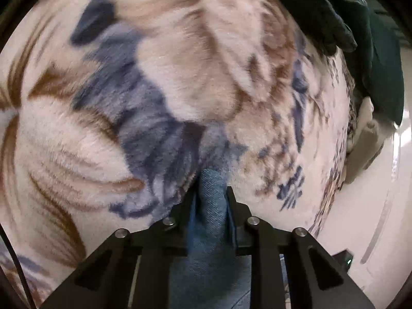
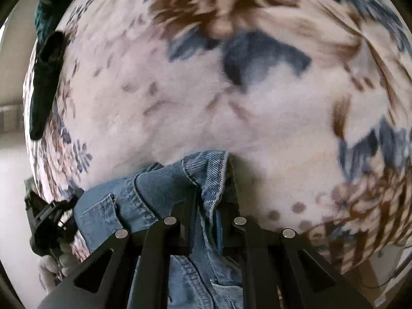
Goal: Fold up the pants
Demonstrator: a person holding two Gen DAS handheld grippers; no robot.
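Blue denim pants [image 2: 164,193]: pinched in left tongs [image 1: 212,193] and right tongs [image 2: 212,180], above floral fleece blanket [image 1: 180,77].

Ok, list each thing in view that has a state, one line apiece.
left hand-held gripper: shut on a bunched fold of denim.
right hand-held gripper: shut on a hemmed denim edge.
jeans: pinched in both grippers, crumpled, not yet folded.
floral blanket: spread out under the jeans.
dark green cloth: lying heaped at the blanket's edge.
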